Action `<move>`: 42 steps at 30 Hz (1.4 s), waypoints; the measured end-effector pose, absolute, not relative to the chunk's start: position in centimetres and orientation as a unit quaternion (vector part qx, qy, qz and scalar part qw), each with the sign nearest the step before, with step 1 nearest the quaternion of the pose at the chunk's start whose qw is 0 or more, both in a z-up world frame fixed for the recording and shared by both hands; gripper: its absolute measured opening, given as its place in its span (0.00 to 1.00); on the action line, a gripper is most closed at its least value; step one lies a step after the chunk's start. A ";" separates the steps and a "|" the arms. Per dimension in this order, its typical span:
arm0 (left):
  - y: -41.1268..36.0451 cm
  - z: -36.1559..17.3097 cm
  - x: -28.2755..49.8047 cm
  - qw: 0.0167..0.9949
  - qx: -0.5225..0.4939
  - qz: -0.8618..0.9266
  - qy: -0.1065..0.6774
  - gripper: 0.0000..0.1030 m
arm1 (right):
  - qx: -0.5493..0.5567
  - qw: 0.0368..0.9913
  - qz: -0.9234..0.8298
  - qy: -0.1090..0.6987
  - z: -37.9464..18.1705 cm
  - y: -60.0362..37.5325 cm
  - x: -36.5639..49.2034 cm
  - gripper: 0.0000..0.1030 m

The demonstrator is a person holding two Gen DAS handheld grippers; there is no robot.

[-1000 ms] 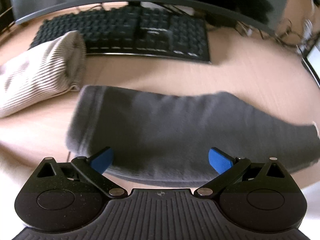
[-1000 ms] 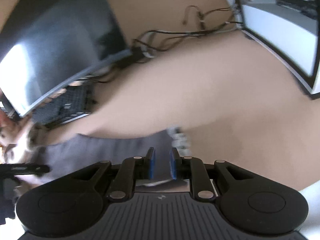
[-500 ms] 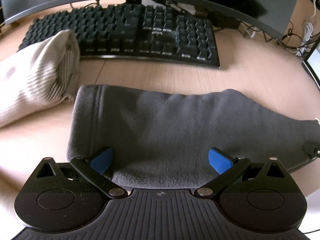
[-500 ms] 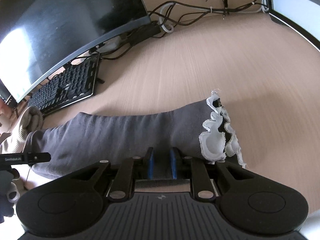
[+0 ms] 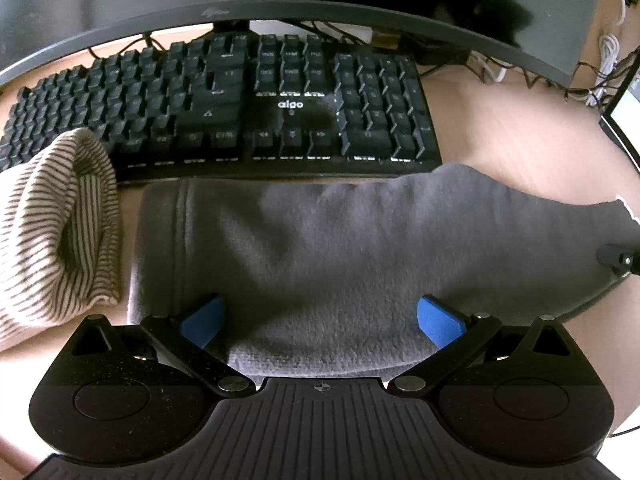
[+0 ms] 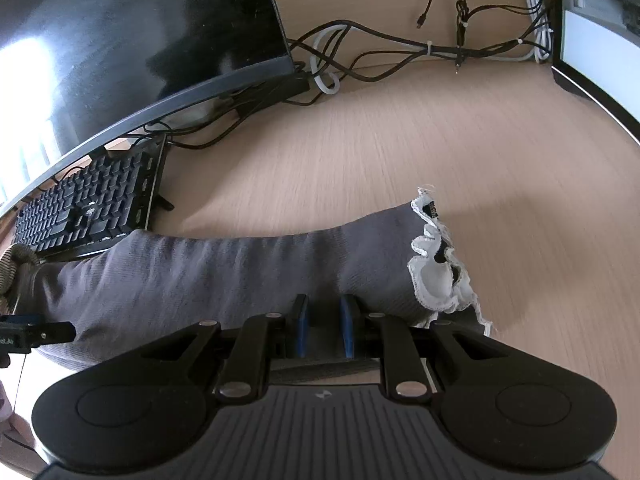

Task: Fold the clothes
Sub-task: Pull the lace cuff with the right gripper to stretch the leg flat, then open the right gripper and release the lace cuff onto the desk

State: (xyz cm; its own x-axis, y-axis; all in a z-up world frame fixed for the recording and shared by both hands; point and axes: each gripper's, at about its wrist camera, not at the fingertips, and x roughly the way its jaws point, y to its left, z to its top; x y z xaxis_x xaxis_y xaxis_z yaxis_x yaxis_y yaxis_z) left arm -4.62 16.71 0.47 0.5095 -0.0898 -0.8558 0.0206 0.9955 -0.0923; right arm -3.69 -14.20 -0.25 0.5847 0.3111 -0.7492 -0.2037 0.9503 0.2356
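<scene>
Since a second ago I have brought both hands down and forward, so the black keyboard now sits right behind the grey garment and the blur has cleared. My left hand-held gripper hangs with its jaws spread wide over the garment's near edge, blue pads apart and gripping nothing. My right hand-held gripper is narrow, its pads pinching the grey cloth close to the white frilled end. The garment lies stretched across the wooden worktop, touching the keyboard's front edge. A striped beige garment lies just beside its left end. A dark monitor and cables stand behind.
</scene>
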 end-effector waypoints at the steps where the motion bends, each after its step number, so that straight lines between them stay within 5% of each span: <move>1: 16.7 0.5 -4.5 0.866 -0.034 -0.031 0.498 1.00 | 0.062 0.888 0.143 0.432 -0.3 -14.1 -3.7 0.16; 11: 16.1 0.3 -4.2 0.857 -0.013 -0.034 0.514 1.00 | 0.096 0.890 0.104 0.433 0.3 -14.5 -4.1 0.17; 16: 16.2 0.2 -4.3 0.857 -0.005 -0.045 0.513 1.00 | 0.087 0.908 0.076 0.402 1.6 -14.5 -4.6 0.35; 42: 15.6 0.1 -4.0 0.862 0.001 -0.046 0.504 1.00 | -0.008 0.915 0.006 0.403 1.2 -14.7 -4.4 0.45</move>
State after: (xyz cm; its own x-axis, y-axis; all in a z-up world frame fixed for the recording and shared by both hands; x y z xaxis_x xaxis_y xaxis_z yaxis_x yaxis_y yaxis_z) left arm -3.97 15.63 0.09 0.4867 -0.0791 -0.8700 0.0804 0.9957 -0.0456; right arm -4.37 -14.70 1.17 0.6756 0.0048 -0.7372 -0.0183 0.9998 -0.0102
